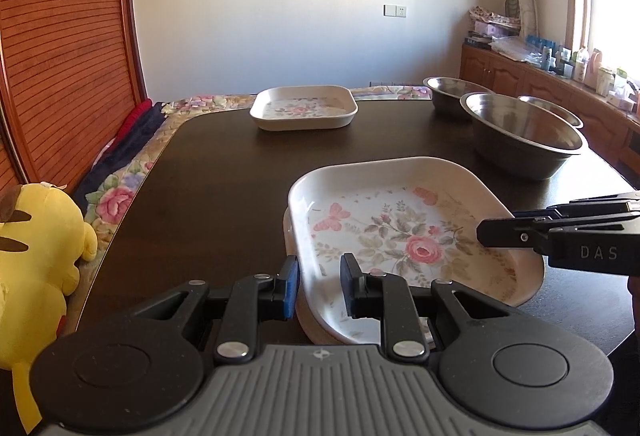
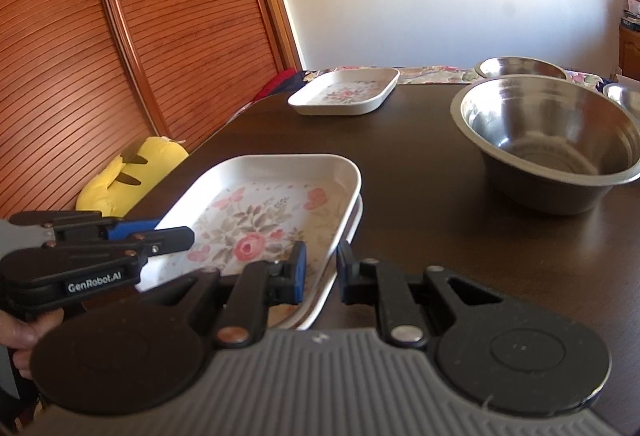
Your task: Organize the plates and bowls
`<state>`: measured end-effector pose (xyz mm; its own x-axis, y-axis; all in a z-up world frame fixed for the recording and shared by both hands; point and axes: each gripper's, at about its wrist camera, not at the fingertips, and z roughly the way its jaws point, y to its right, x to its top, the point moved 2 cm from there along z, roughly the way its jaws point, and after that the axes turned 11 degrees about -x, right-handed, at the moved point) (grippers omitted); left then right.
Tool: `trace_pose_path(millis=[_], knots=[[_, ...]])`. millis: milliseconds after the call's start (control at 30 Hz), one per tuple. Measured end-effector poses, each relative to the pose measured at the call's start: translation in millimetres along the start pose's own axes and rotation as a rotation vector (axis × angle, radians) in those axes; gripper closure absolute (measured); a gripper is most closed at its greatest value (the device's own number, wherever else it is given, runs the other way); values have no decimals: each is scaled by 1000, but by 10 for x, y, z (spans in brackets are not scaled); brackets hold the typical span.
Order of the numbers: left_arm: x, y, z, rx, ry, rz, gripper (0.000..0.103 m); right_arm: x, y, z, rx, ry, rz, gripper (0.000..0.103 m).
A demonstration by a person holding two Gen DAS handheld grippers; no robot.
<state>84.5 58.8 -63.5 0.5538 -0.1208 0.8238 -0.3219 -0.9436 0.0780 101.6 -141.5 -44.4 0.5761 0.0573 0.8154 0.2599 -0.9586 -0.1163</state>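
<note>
Here, left wrist view first. The left gripper (image 1: 319,284) is clamped on the near left rim of the floral plate (image 1: 404,232), one pad outside the wall, one inside. The right gripper (image 1: 486,232) comes in from the right edge of the frame, its tip at the plate's right rim. The plate sits tilted, and a second rim (image 1: 289,236) peeks out below its left side, so it looks to be going onto, or resting on, a matching plate beneath. Another floral plate (image 1: 304,107) lies well apart at the far end of the dark table (image 1: 208,171). Steel bowls (image 1: 520,131) stand to the right; a yellow plush toy (image 1: 40,268) sits off the table's left edge.

Right wrist view. The right gripper (image 2: 322,272) is closed on the plate's near right rim (image 2: 340,236), with the lower plate's edge (image 2: 358,220) showing just under it. The left gripper (image 2: 176,240) pinches the opposite side. The large steel bowl (image 2: 552,143) is near on the right.

Risks, as judged: both grips are thin rim pinches on a glossy wall, so uneven lowering could let one side slip and drop. A skewed set-down would leave the stack off-centre. Fingers under the rim could get trapped between the two plates on release.
</note>
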Motion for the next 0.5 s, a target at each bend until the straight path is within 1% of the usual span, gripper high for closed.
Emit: trace_pose_path(millis=[200,300,500], knots=[[-34,8,-3,7,10,11,79,-38,-40,2,-17,23,-11,85],[-55,2,18,25,8,15,77,-75,-35,-6,-17,43,-7,85],[-106,-37,56,17,9,0,77,-128,-50,-28,-29,86,-17,84]])
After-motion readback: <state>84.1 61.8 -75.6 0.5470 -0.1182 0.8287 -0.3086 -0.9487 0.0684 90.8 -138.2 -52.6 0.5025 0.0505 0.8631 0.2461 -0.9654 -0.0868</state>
